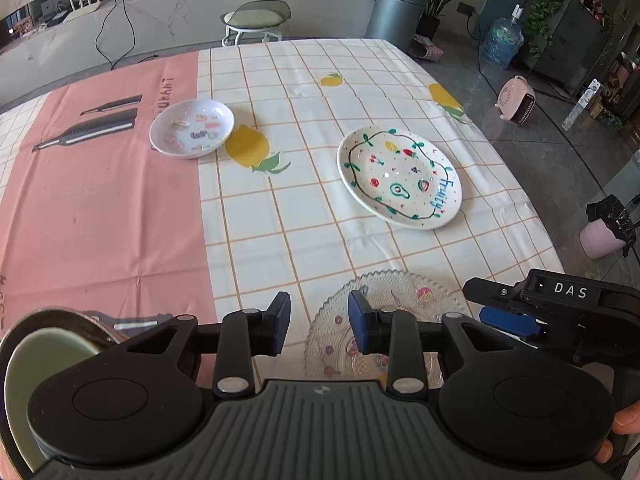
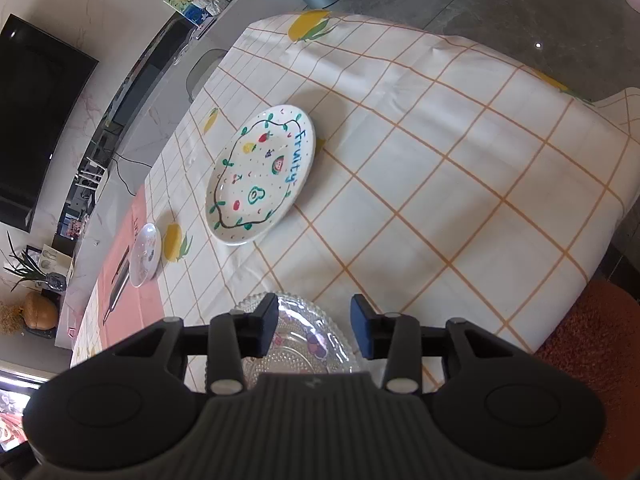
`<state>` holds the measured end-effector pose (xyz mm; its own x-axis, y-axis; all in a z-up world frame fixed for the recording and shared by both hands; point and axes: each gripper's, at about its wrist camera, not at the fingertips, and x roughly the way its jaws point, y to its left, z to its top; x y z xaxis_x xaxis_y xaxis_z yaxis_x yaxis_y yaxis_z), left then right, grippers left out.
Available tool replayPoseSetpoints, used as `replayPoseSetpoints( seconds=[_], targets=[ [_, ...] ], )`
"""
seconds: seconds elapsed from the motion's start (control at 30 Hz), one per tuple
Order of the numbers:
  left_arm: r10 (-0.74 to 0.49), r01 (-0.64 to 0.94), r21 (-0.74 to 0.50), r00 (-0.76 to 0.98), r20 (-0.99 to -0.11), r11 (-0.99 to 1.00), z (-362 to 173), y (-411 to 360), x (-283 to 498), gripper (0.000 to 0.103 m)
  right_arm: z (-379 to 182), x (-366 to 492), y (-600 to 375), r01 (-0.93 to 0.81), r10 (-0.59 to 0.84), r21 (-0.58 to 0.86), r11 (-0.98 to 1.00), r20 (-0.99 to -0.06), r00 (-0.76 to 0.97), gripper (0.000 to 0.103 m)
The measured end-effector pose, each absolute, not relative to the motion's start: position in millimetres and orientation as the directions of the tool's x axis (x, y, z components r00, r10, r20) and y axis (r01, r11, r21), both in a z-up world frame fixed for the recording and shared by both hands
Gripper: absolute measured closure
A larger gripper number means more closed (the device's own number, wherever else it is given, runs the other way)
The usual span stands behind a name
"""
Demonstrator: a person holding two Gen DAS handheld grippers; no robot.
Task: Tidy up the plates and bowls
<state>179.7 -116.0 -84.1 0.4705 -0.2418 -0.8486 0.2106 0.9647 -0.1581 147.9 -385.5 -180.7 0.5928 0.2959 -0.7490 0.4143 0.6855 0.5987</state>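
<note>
Both the left gripper [image 1: 319, 326] and right gripper [image 2: 314, 328] are hovering with jaws spread wide, gripping nothing, over the glass plate [image 1: 404, 300] at lower centre, the fruit-painted plate [image 1: 399, 178] lying mid-frame beyond.

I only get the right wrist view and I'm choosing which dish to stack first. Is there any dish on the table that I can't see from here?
Observer: Yes. The left wrist view shows a bowl with a pale green inside at the near left, partly hidden behind the left gripper's body.
Operator: What is the left gripper doing?
Observer: The left gripper is open and empty, and the glass plate shows between its fingers.
Operator: How does my gripper look from that side?
Observer: The right gripper comes in from the right at the glass plate's right rim. I cannot tell whether it touches.
</note>
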Motion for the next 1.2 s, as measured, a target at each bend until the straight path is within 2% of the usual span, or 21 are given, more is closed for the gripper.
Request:
replayPoseSetpoints(
  seconds=[0.27, 0.53, 0.77, 1.2],
  targets=[
    [-0.288, 0.191, -0.22, 0.508, -0.811, 0.957, -72.0, -122.6, 220.6, 0.058, -166.7, 175.1, -394.0, 0.402, 0.27, 0.598, 0.693, -0.733, 0.624, 0.052],
    [-0.343, 0.111, -0.33, 0.464, -0.817, 0.937, -91.3, -125.7, 260.7, 0.053, -172.2, 208.3, -413.3, 0.436, 0.247, 0.598, 0.673, -0.737, 0.63, 0.052],
    [-0.332, 0.038, -0.347, 0.403, -0.853, 0.937, -123.2, -125.3, 283.9, 0.053, -195.1, 232.7, -418.5, 0.475, 0.257, 0.588, 0.655, -0.764, 0.592, 0.054],
    [-0.338, 0.003, -0.369, 0.404, -0.85, 0.93, -145.8, -136.4, 319.4, 0.054, -199.6, 260.5, -424.3, 0.42, 0.245, 0.613, 0.669, -0.715, 0.654, 0.055]
  ],
)
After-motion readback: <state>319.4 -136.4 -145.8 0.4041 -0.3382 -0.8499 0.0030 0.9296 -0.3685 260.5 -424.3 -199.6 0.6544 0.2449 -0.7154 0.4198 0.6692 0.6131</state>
